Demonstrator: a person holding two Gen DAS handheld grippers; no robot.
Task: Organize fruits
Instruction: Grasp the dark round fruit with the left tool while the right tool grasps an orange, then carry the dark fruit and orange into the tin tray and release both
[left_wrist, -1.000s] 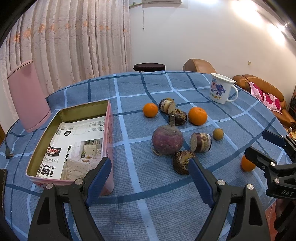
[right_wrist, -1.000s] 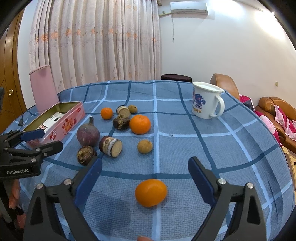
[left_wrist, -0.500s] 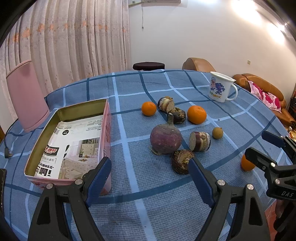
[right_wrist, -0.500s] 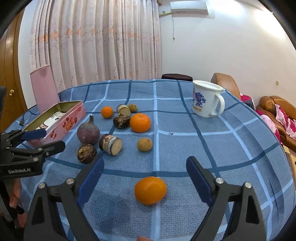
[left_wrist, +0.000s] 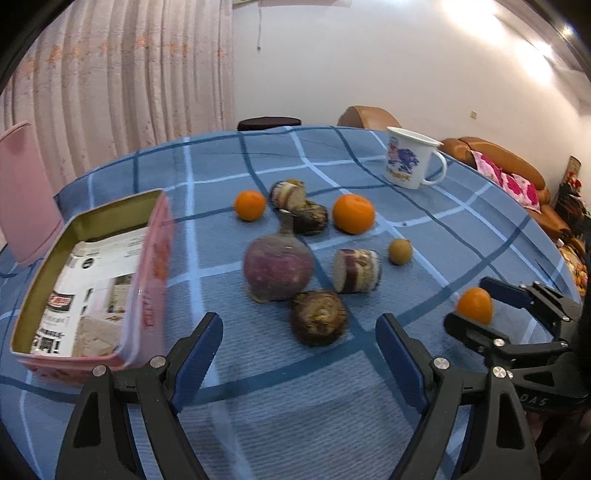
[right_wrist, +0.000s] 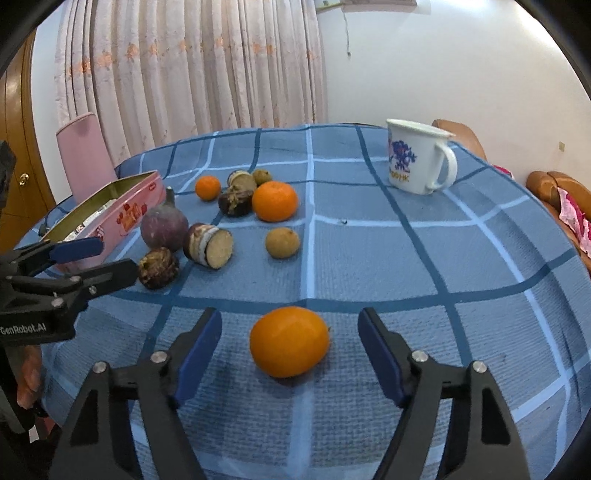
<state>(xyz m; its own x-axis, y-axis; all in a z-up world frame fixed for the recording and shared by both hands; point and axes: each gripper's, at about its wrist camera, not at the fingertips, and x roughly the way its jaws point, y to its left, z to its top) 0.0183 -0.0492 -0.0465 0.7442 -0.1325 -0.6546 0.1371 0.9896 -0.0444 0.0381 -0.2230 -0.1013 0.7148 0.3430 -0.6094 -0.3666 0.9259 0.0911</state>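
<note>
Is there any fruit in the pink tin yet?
No fruit. The pink tin is open, and only printed paper shows inside it. The oranges and the rest lie on the tablecloth.

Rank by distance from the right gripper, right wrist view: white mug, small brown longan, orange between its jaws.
1. Orange, on the cloth between the closing jaws of the right gripper, pads not yet touching.
2. Small brown longan, mid-table, just left of centre.
3. White mug, far right, near the table's back edge.
</note>
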